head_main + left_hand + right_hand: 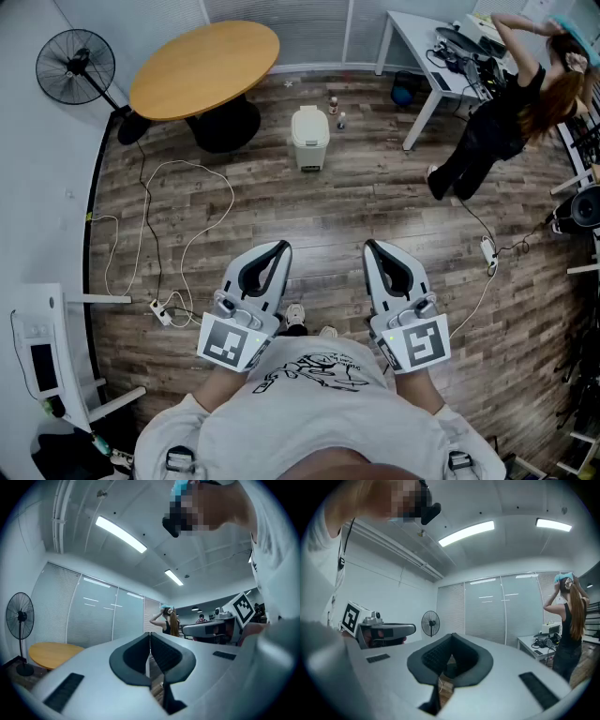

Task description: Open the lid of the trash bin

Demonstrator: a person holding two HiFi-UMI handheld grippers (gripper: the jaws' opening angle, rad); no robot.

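Observation:
In the head view a small cream trash bin (pixel 309 138) stands on the wooden floor, its lid down, well ahead of both grippers. My left gripper (pixel 281 247) and right gripper (pixel 372 246) are held side by side close to my body and point level toward the bin. Both are far short of it. The left gripper (pixel 149 634) has its jaws together with nothing between them. So does the right gripper (pixel 451 637). The bin cannot be made out in either gripper view.
A round wooden table (pixel 204 67) stands just left of the bin, with a black fan (pixel 75 66) farther left. White cable (pixel 187 216) loops across the floor to a power strip (pixel 161 311). A person (pixel 506 112) stands by a white desk (pixel 422 47) at right. Small bottles (pixel 334 103) stand behind the bin.

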